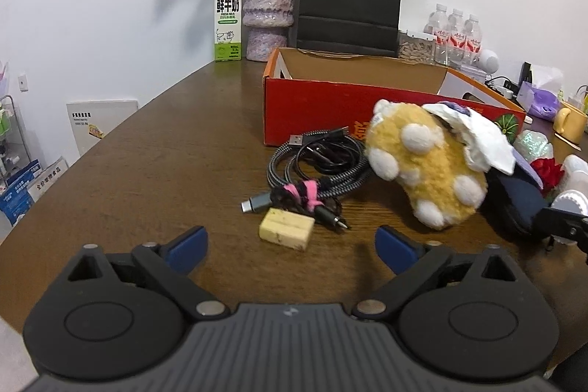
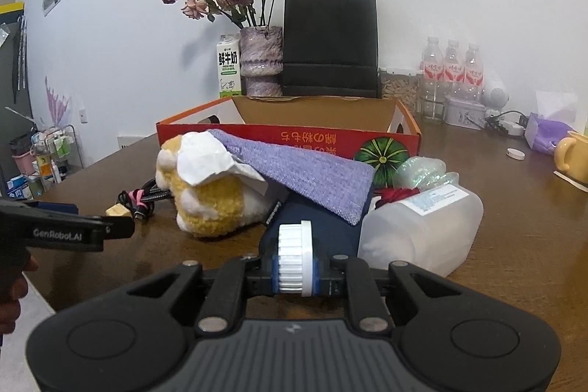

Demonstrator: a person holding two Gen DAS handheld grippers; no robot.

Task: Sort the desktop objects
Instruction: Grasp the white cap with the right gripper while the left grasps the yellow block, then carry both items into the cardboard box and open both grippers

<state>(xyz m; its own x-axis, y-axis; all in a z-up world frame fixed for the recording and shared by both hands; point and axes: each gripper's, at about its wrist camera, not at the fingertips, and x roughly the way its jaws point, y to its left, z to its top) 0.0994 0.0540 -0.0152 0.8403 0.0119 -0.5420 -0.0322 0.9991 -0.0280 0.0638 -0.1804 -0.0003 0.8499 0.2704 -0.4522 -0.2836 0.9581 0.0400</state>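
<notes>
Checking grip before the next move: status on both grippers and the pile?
Left gripper open, empty, short of wood block. Right gripper shut on white cap. Red box empty; plush, cloth and jug piled before it.

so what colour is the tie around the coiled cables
Pink and black tie, clearest in the left wrist view.

A dark brown wood-grain surface (image 1: 147, 171) carries a red box (image 1: 312, 112) printed with a green striped melon. The plush toy (image 1: 422, 168) is yellow with white spots. A lilac knitted cloth (image 2: 312, 171) lies over a navy pouch (image 2: 330, 230). The cables (image 1: 323, 164) are black and grey, tied with a pink-and-black band. The cap (image 2: 294, 259) is white, the bag (image 2: 330, 46) black.
</notes>
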